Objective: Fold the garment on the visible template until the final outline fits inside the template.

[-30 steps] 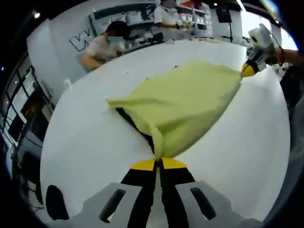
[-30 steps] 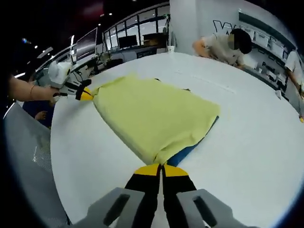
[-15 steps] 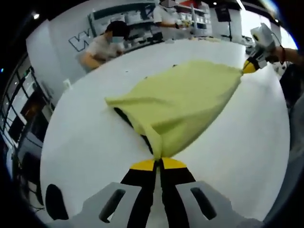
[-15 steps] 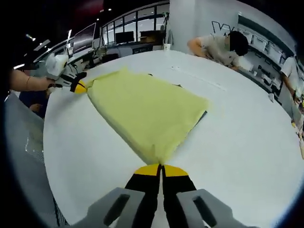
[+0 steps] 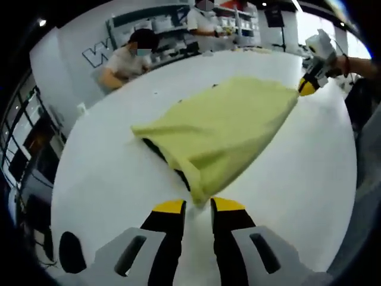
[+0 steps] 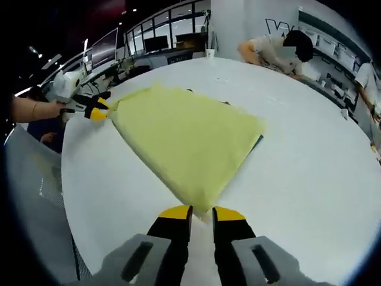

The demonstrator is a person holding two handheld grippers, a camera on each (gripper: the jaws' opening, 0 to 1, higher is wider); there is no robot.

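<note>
A pale yellow garment (image 5: 223,125) lies folded on the white table (image 5: 101,179), over a dark template whose edge (image 5: 159,151) peeks out on its left side. My left gripper (image 5: 199,206) stands open, its yellow-tipped jaws apart, with the garment's near corner lying loose just ahead of them. At the far corner is the right gripper (image 5: 308,87), held by a hand. In the right gripper view the garment (image 6: 187,134) spreads ahead of my open right gripper (image 6: 202,213). Its near corner rests free in front of the jaws. The left gripper (image 6: 97,111) sits at the garment's far left corner.
A person leans on the table's far edge (image 5: 128,59), and another stands behind by shelves (image 5: 205,12). Desks with monitors (image 6: 158,50) line the back. A sliver of the template (image 6: 256,144) shows at the garment's right side. Bare table (image 6: 309,179) surrounds the garment.
Both grippers have opened and let go of the garment's corners. The garment has dropped and now lies flatter on the table.
</note>
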